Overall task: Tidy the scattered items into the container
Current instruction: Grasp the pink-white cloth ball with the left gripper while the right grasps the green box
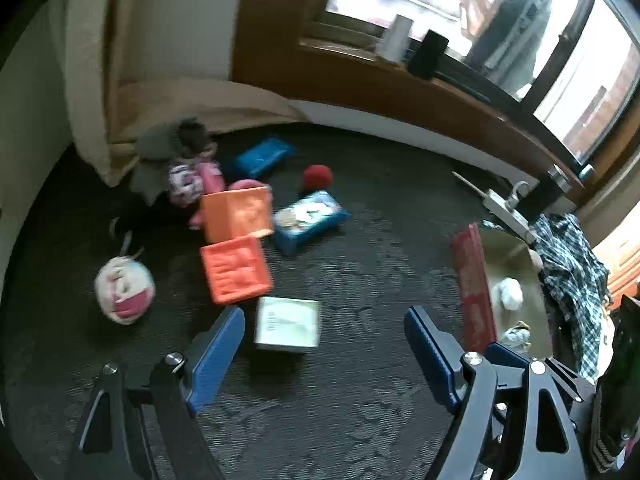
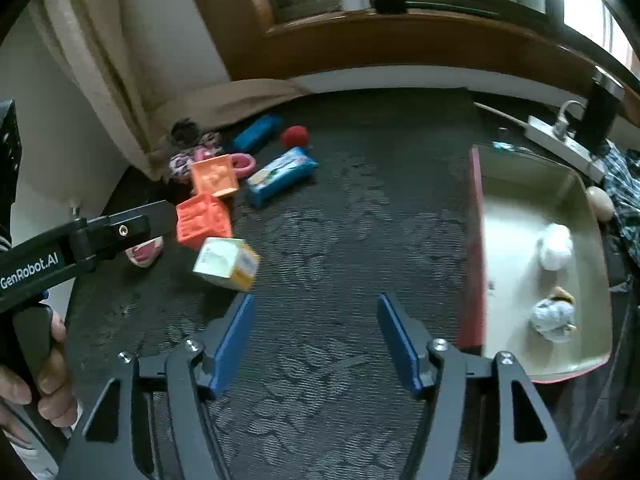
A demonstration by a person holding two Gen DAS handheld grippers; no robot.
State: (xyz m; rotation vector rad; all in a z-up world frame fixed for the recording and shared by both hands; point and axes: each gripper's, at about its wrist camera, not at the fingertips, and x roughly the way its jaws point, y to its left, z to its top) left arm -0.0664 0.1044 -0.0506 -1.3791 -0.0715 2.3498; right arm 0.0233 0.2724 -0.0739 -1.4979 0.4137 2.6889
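Low in the left wrist view, the left gripper (image 1: 324, 330) stands wide, its flat blue ribbed pads (image 1: 218, 354) empty above dark, finely ribbed carpet (image 1: 360, 420). Just beyond the left pad's tip lies a small pale carton (image 1: 288, 323), boxy and glossy. Low in the right wrist view, the right gripper (image 2: 316, 316) is also parted with nothing between its blue fingers (image 2: 234, 344); no earlier view shows how it got there. A hand (image 2: 52, 376) at the lower left edge grips the other tool's black handle.

Further out toward the upper left sit two orange moulded plastic blocks (image 1: 236, 268), square and embossed. Then come a blue soft wipes pack (image 1: 310, 218), a second blue pack (image 1: 262, 156), a fuzzy red ball (image 1: 317, 177), pink slippers and a round white-and-pink plush (image 1: 124, 286).

At the right of both views lies the container (image 2: 476, 248), a shallow rectangular tray with a red rim and smooth cream inside. It holds a crumpled white wad (image 2: 555, 247) and a blue-white bundled cloth (image 2: 554, 316), well apart from each other.
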